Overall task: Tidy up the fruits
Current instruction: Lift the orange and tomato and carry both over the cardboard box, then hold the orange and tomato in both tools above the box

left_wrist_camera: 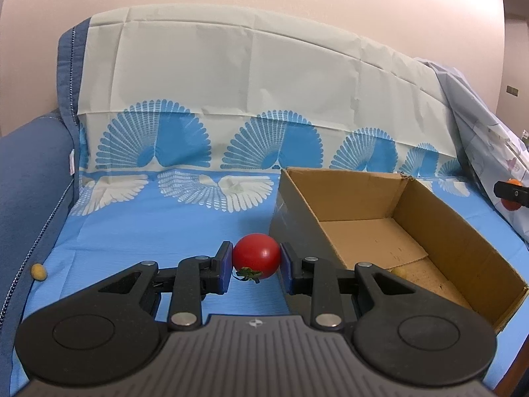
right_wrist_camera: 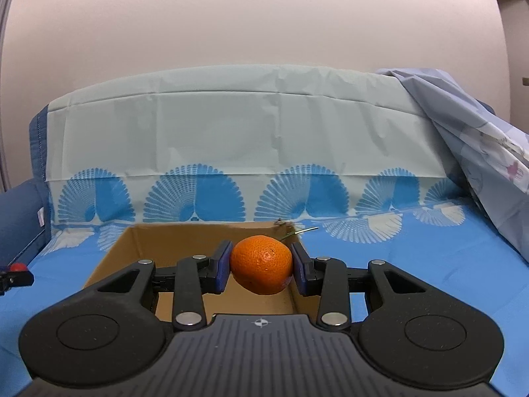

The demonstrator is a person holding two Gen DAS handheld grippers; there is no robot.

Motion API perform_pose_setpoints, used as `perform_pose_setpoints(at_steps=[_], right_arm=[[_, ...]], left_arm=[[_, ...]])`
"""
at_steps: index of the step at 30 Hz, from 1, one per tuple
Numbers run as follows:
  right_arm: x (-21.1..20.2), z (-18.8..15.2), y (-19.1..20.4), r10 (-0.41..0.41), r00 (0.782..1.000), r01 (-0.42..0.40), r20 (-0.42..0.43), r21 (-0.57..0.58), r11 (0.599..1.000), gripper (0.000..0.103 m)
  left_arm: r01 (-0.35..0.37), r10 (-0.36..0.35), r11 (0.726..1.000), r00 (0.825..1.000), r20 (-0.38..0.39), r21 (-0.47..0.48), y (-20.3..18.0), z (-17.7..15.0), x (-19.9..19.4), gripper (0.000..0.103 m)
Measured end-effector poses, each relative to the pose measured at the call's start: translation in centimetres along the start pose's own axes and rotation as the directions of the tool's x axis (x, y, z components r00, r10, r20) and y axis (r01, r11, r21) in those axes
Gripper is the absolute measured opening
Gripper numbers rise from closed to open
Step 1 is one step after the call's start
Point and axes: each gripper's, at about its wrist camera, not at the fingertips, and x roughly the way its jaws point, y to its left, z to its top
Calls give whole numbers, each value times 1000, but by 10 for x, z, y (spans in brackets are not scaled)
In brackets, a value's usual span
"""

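Observation:
My left gripper is shut on a red tomato with a green stalk, held just above the blue cloth, left of an open cardboard box. A small yellowish fruit lies inside the box, near its front left corner. In the right wrist view my right gripper is shut on an orange, held over the near side of the same box. The right gripper with the orange also shows at the far right edge of the left wrist view.
A blue and white fan-patterned cloth covers a sofa seat and backrest. Another small yellow fruit lies on the seat's left edge by the blue armrest. A crumpled pale sheet hangs at the right. The left gripper's tip shows at the left.

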Motion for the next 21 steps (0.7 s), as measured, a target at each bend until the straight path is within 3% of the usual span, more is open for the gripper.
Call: perform_pose_setpoints(at_steps=[21], right_arm=[[4, 1, 13, 23, 1000, -23, -5, -18, 1000, 40]], left_arm=[[10, -11, 998, 1000, 8, 57, -14, -4, 0, 33]])
